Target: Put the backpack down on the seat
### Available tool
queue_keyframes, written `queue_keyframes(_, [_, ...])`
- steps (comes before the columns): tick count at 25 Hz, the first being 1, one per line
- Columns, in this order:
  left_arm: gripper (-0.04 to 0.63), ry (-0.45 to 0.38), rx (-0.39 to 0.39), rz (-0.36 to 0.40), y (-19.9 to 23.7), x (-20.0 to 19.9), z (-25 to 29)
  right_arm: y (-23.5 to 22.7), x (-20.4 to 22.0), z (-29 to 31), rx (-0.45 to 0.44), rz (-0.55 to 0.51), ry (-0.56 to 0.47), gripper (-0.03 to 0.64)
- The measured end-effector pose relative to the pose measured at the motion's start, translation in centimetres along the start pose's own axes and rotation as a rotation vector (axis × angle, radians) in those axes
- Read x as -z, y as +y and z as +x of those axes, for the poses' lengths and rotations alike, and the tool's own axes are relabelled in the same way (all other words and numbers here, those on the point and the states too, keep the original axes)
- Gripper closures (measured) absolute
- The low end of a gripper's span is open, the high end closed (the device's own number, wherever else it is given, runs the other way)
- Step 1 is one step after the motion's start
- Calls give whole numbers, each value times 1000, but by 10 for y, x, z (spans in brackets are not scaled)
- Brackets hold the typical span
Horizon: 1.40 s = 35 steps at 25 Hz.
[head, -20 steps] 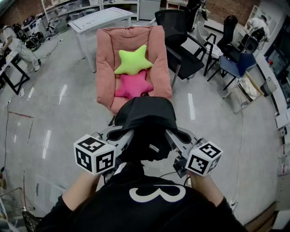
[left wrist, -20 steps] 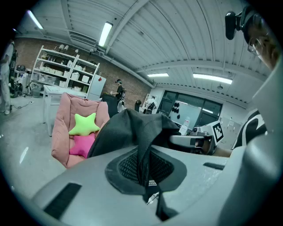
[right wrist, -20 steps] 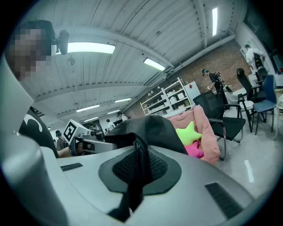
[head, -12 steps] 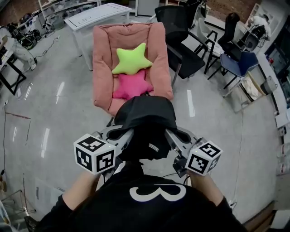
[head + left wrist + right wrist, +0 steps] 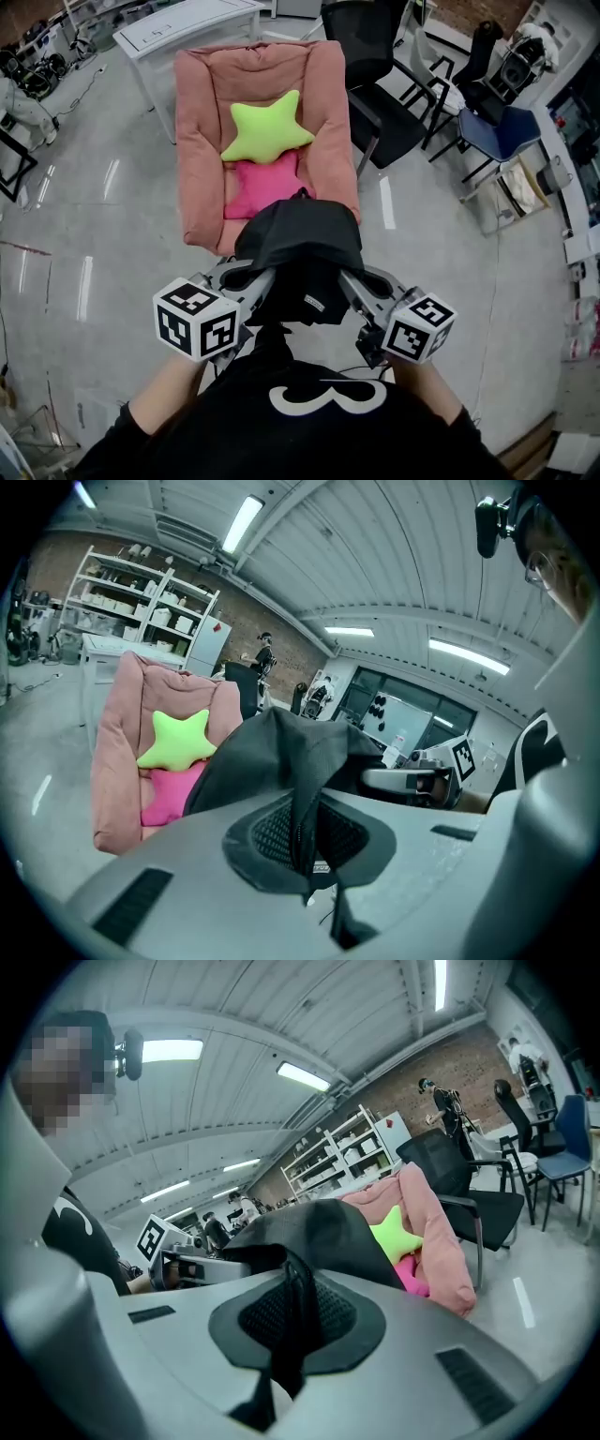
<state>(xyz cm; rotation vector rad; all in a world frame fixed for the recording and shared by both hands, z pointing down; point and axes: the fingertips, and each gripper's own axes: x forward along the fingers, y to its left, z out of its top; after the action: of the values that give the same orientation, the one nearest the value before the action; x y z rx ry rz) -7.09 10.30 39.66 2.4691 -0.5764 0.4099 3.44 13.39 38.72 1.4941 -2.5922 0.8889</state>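
The seat (image 5: 202, 169) is nearer in the head view than in the two earlier pictures. The backpack (image 5: 300, 248) now overlaps the seat's near edge and covers the near points of the pink star (image 5: 246, 187), all of which showed beyond the bag before. The green star (image 5: 267, 131) lies just beyond the pink star, touching it. Both grippers keep their place in the picture, so it seems the person has stepped forward rather than reached out. I judge the carry to be nearly over. The bag hangs in the air at the seat's near edge, not yet on it, and what remains is to bring it forward and lower it. The stars fill the middle of the seat, so the bag will probably land partly on them.

The left gripper (image 5: 261, 275) and right gripper (image 5: 349, 277) hold the bag from the left and right sides, each clamped narrow on black fabric. The head view only shows them running into the bag. The gripper views show the grip itself, with a thin fold of the backpack pinched in the closed slit of each pair of jaws. Each gripper view also looks across to the other gripper beyond the bag, and shows the seat's raised back and sides, which the head view flattens. Only the head view shows the floor (image 5: 112, 281) around the seat and the black chair (image 5: 380, 94) just to its right.
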Motion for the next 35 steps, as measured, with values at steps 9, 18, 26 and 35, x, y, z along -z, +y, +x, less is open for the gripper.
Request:
queue_keyframes(9, [583,21,-13,-55,97,-59,42,-51,-49,101,-7,30,67,597])
queue_keyframes(18, [583,12,-69,-45,166,-104,68,-91,-85,176,-35,31,59,597])
queue_keyframes(26, [583,-12,-126,-58,202,-145,82,-112,-122,218,-56,3,45,597])
queue_keyframes(35, [583,-33,-188,-85,240,-188,112,-147,-161,262,-116,-6,58,597])
